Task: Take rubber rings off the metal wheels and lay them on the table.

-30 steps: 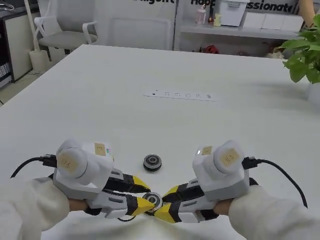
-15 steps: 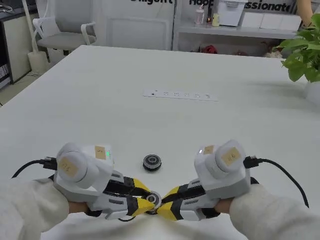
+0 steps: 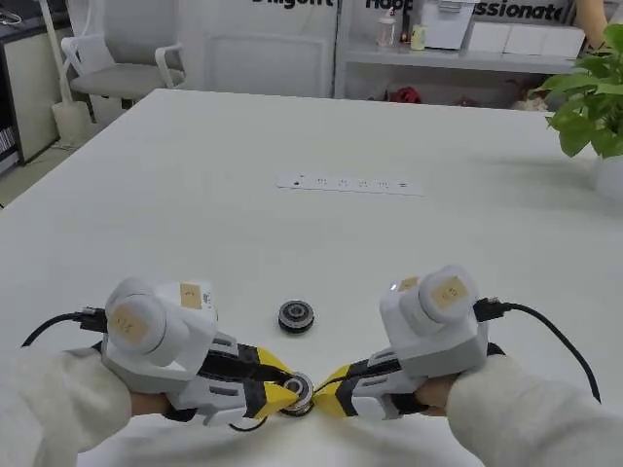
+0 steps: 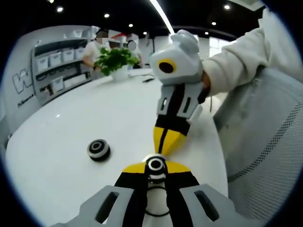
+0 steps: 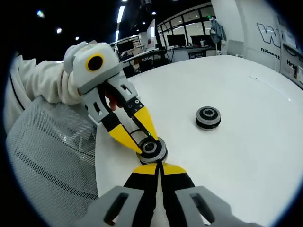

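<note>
Premises: open-plan office or company demo space.

Evidence:
- Large white table (image 3: 292,126), meeting-room type, power strip (image 3: 350,184) lying on top.
- Swivel office chair (image 3: 112,68) beyond far left corner; mesh chair back (image 5: 42,161) at near edge.
- Wall shelf (image 3: 467,60) carrying white storage boxes (image 3: 453,24).
- Large corporate lettering (image 3: 526,12) on wall.
- Potted plant (image 3: 589,92) at right.
- Monitors (image 5: 176,40) on desks in background.
- Recessed ceiling spotlights (image 4: 59,9) and strip light (image 4: 161,16) overhead.

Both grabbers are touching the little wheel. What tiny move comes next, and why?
Probably pull the right gripper gently away from the wheel. Its shut tips sit right at the wheel's rim, while the left gripper clamps the wheel steady just above the table. Whether the tips have caught anything, I cannot tell.
</note>
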Demonstrator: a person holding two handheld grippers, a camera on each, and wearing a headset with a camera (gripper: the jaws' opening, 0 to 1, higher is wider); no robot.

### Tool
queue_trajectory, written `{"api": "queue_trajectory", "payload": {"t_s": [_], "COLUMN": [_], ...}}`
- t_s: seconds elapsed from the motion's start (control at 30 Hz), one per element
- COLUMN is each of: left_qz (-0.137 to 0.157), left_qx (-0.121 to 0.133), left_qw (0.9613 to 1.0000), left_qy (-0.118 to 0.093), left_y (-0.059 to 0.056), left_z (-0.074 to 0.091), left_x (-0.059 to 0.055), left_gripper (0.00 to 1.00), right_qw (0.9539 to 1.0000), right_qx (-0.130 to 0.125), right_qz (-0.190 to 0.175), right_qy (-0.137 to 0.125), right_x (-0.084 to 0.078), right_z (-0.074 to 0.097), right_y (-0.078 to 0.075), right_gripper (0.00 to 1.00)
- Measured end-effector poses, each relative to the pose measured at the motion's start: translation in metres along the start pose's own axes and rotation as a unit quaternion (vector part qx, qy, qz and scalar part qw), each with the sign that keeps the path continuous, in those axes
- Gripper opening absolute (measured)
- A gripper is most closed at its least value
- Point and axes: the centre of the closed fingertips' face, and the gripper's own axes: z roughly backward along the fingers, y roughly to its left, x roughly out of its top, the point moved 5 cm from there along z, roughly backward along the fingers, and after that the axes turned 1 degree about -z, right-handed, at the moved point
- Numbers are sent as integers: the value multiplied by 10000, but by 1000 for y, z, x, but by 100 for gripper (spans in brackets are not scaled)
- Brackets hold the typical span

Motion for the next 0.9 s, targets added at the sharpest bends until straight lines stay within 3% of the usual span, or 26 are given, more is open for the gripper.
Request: {"api": "queue_trajectory", "payload": {"t_s": [0.1, 0.23, 0.4, 0.5, 0.9], "left_qz": [-19, -72, -106, -149, -264], "left_qx": [-8, 2, 16, 27, 59], "left_qw": [10000, 10000, 9999, 9999, 9996], "left_qy": [1, 11, 13, 23, 28], "left_y": [0, 0, 0, -1, -1], "left_z": [0, -1, -1, -1, -1], "left_x": [0, 0, 0, 0, 0], "left_gripper": [14, 13, 13, 14, 14], "right_qw": [9981, 9910, 9847, 9814, 9808], "right_qx": [99, 218, 312, 382, 395], "right_qz": [-595, -1280, -1651, -1795, -1819], "right_qy": [-99, -331, -459, -561, -588], "right_x": [-2, -2, -1, 2, 6], "right_z": [1, 4, 7, 8, 8], "right_y": [-2, -6, -7, -6, -3], "right_gripper": [0, 0, 0, 0, 0]}}
